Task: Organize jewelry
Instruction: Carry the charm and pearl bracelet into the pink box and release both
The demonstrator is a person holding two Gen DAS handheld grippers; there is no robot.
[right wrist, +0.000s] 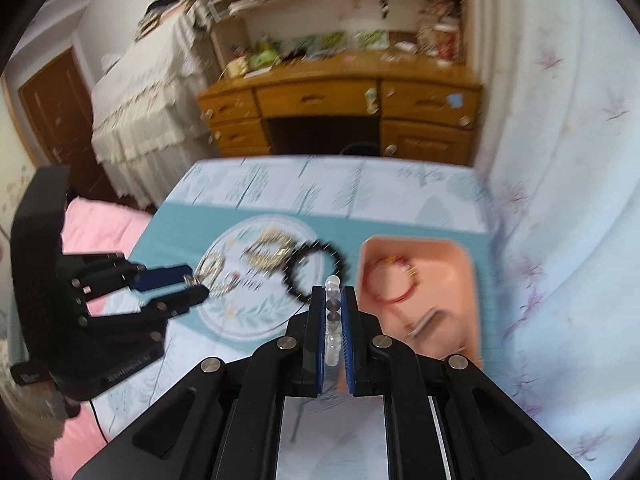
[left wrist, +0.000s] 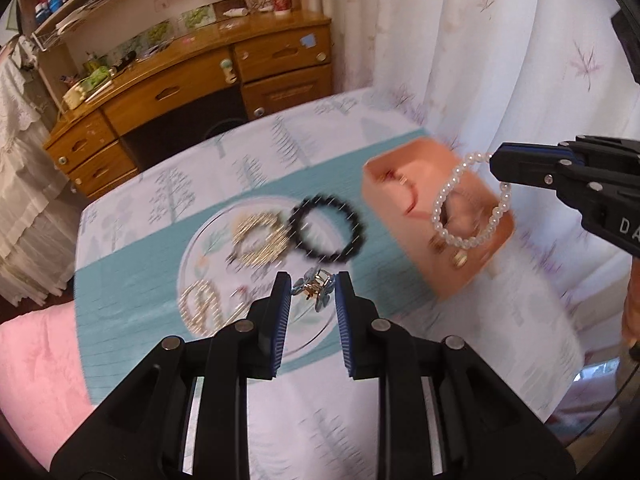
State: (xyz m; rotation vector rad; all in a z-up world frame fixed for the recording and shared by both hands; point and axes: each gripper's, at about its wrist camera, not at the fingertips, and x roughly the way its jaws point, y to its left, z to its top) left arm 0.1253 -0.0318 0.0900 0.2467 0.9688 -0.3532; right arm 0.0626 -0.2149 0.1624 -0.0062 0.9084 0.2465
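Observation:
My right gripper (right wrist: 334, 294) is shut on a white pearl bracelet (left wrist: 468, 204) and holds it in the air over the pink tray (left wrist: 404, 216); the tray (right wrist: 440, 264) holds a red bracelet (right wrist: 390, 280) and a small metal piece. My left gripper (left wrist: 312, 284) has a small blue and gold butterfly ornament (left wrist: 314, 286) between its fingertips above the round glass plate (left wrist: 192, 256). In the right wrist view it (right wrist: 196, 284) pinches this piece. The plate holds a black bead bracelet (left wrist: 328, 232) and gold chain pieces (left wrist: 260, 238).
The plate and tray sit on a teal mat (left wrist: 120, 304) over a white tree-print cloth. A pink blanket (left wrist: 36, 364) lies left. A wooden desk (left wrist: 188, 92) stands behind, white curtains (left wrist: 480, 60) to the right.

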